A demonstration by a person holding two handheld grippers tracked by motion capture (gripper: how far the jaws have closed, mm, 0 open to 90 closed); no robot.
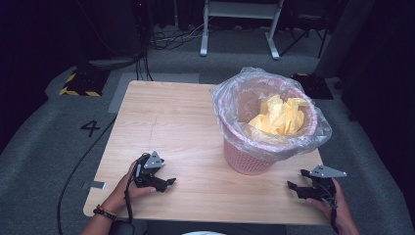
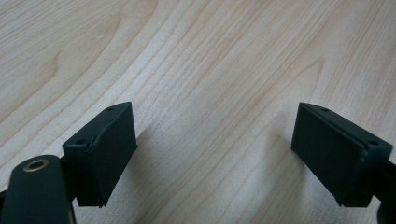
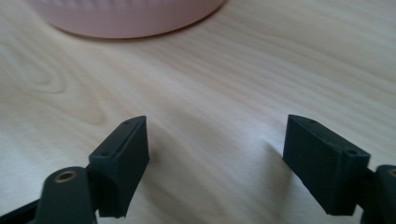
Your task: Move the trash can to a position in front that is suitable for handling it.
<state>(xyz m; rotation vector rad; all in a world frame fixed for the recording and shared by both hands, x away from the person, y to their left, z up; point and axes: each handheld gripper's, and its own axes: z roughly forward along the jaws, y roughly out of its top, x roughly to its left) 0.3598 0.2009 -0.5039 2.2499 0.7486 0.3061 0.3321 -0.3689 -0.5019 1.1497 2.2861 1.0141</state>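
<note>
**Dim room, grey floor, one lit table**

A light wooden table (image 1: pixel 171 122) stands on grey carpet (image 1: pixel 44 132). At 12 o'clock, a white metal frame (image 1: pixel 240 24) rises beside tangled cables (image 1: pixel 171 39). At 10 o'clock sits a black-and-yellow striped base (image 1: pixel 80 83). A "4" (image 1: pixel 90 128) marks the floor at 9 o'clock. The edges fall into darkness.

Black "4" on grey floor (image 1: pixel 91 128).

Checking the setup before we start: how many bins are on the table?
1. A pink bin with a clear plastic liner stands at the table's right side, crumpled yellow paper inside.
</note>
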